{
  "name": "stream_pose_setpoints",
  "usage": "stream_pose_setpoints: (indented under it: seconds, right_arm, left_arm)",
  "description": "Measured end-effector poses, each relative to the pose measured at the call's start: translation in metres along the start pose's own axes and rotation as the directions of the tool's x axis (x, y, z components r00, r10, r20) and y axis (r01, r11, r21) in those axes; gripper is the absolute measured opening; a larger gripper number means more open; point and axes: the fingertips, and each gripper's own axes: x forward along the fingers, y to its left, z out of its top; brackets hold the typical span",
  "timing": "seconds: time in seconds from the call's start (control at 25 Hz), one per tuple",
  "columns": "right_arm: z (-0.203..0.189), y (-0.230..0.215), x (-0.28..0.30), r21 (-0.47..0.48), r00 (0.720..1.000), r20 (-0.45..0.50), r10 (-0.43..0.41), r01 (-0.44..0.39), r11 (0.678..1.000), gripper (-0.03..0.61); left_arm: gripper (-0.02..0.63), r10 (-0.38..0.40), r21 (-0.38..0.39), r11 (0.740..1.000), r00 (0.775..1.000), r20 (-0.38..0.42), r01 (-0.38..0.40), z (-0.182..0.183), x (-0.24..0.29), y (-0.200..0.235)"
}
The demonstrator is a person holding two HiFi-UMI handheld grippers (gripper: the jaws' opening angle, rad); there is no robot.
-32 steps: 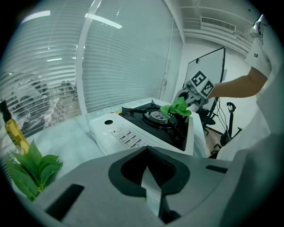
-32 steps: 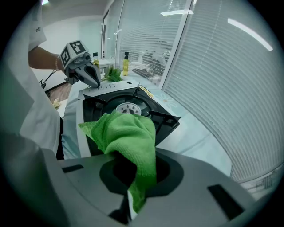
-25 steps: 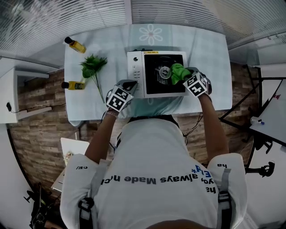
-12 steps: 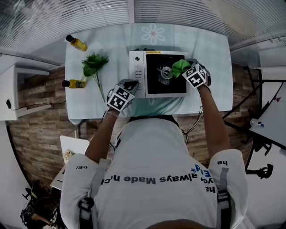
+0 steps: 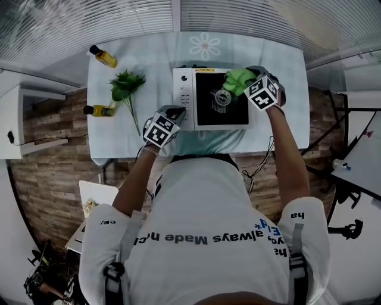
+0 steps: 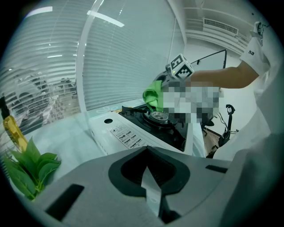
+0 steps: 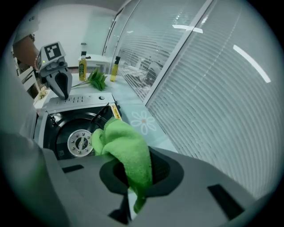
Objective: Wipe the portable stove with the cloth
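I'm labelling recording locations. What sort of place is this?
Likely a staged setup in an office or lab room, not a real kitchen: a portable stove on a clothed table, window blinds behind.

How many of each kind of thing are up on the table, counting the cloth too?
yellow bottles: 2
leafy green sprig: 1
portable stove: 1
green cloth: 1
Total: 5

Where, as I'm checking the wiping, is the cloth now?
Head view: the cloth is clamped in the right gripper over the stove's far right corner, just beside the burner.
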Motion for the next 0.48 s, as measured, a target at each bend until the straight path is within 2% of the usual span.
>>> stream_pose_setpoints:
  seconds: [0.2,0.48]
  right_arm:
    - [-0.003,0.019,0.043,-0.082,0.994,-0.096,0.044,-0.052,0.995,0.023]
    - [-0.005,0.025,0.063,-0.120,0.985,-0.170,0.025,-0.046,0.992,0.023]
  left_arm:
    - [0.012,-0.007,-0.009,1.000,1.000,0.006,0.007,0.001,-0.001,-0.001]
    - [0.012,-0.011,-0.012,1.000,1.000,0.012,0.011,-0.001,0.000,0.001]
